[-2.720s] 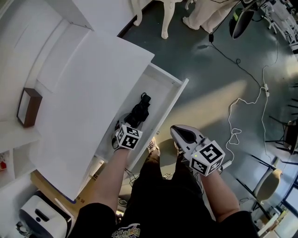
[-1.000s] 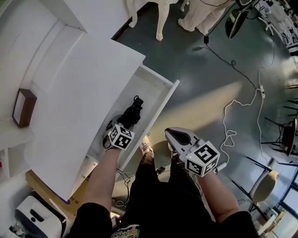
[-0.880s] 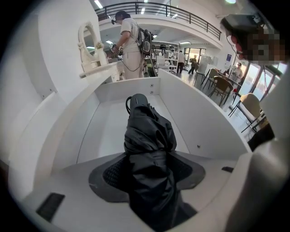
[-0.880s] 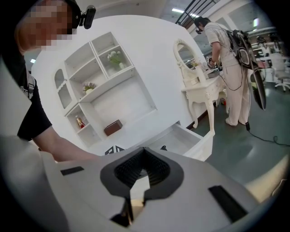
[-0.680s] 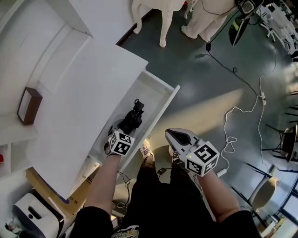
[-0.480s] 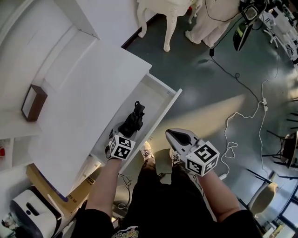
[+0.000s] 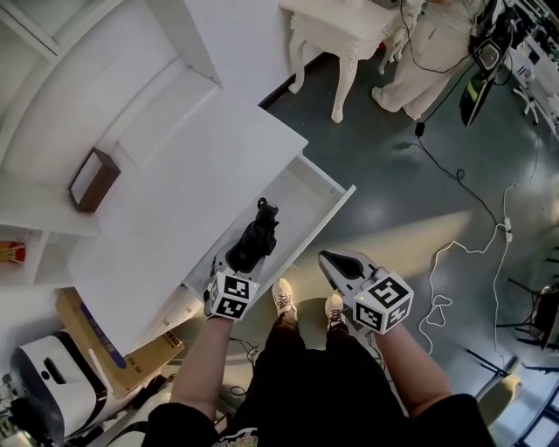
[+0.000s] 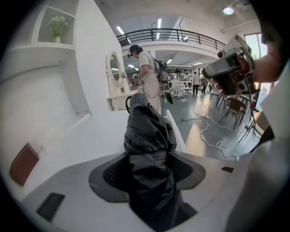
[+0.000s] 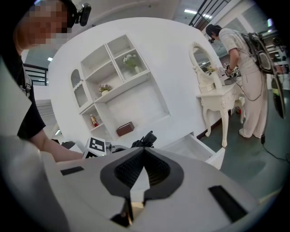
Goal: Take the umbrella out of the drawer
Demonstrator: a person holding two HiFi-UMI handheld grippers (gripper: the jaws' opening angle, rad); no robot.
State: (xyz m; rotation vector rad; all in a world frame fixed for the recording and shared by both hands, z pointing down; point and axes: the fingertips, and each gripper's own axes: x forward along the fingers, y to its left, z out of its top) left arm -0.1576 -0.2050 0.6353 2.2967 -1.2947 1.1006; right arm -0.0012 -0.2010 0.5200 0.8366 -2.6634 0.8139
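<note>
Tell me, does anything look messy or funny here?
A little. The white drawer hangs open, the folded black fabric umbrella clamped in the left gripper looks crumpled, and a thin white cable lies in loose loops across the grey floor.

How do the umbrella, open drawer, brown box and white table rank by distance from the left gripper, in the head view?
1. Umbrella, in the left gripper's jaws.
2. Drawer, just ahead.
3. Brown box, left on the shelf.
4. White table, far ahead.
</note>
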